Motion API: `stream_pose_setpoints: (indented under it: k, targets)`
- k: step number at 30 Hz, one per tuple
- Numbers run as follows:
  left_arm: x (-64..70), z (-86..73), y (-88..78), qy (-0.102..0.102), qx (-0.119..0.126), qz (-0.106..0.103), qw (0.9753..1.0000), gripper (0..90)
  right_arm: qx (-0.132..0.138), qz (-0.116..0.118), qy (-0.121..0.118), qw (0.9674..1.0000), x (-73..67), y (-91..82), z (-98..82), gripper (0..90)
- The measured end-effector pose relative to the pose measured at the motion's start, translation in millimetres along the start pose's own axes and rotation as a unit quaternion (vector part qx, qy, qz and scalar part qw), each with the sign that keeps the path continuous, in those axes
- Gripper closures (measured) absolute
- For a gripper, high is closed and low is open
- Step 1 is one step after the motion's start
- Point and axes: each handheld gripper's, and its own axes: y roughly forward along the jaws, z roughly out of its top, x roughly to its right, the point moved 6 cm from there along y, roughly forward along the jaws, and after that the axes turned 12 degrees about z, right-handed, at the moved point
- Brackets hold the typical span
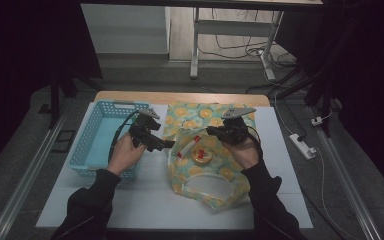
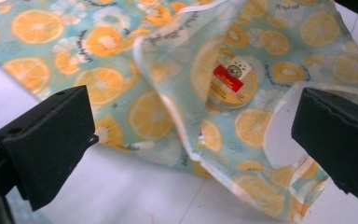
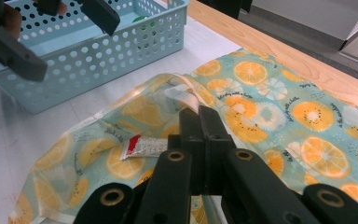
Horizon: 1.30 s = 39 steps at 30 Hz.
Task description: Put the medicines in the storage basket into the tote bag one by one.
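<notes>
The blue basket [image 1: 97,137] stands at the table's left, just beside the left gripper [image 1: 164,144], walling off that side. The orange-print bag [image 1: 207,150] spreads over the middle, its lifted edge pinched by the right gripper [image 1: 214,131]. Bare white table [image 1: 150,200] lies open along the near edge.

Bag [image 2: 121,98] print: small dark script curves beside the orange slices, too small to read.
Tin [image 2: 230,84] in the bag: red label, lettering illegible.
</notes>
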Motion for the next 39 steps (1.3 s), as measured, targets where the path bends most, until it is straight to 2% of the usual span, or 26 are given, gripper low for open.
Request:
stream_pose_setpoints:
  k: [6,14,19,25,32,39]
  targets:
    - [-16.8,-5.9,-6.8,-0.023,0.001,0.023,0.9995,0.3,0.0,0.0,0.0,1.0,-0.2,-0.2,0.0,90.0]
    - [-36.5,-11.7,-16.0,-0.027,0.005,0.049,0.9984,0.0,0.0,0.001,0.0,1.0,-0.1,0.0,-0.1,90.0]
    - [-54.9,-14.0,-21.4,-0.035,0.0,0.076,0.9965,0.0,-0.001,0.001,0.001,1.0,0.3,0.2,-0.4,90.0]
    - [-78.7,-18.6,-21.1,-0.053,-0.016,0.107,0.9927,0.0,-0.001,0.002,0.001,1.0,0.2,0.1,-0.2,90.0]
    - [-104.2,-26.3,-16.2,-0.082,-0.033,0.143,0.9858,0.0,0.001,0.001,0.0,1.0,0.7,-0.6,0.3,90.0]
    - [-122.9,-31.4,-7.2,-0.09,-0.05,0.165,0.9809,0.0,0.001,0.001,0.0,1.0,1.1,0.0,0.1,90.0]
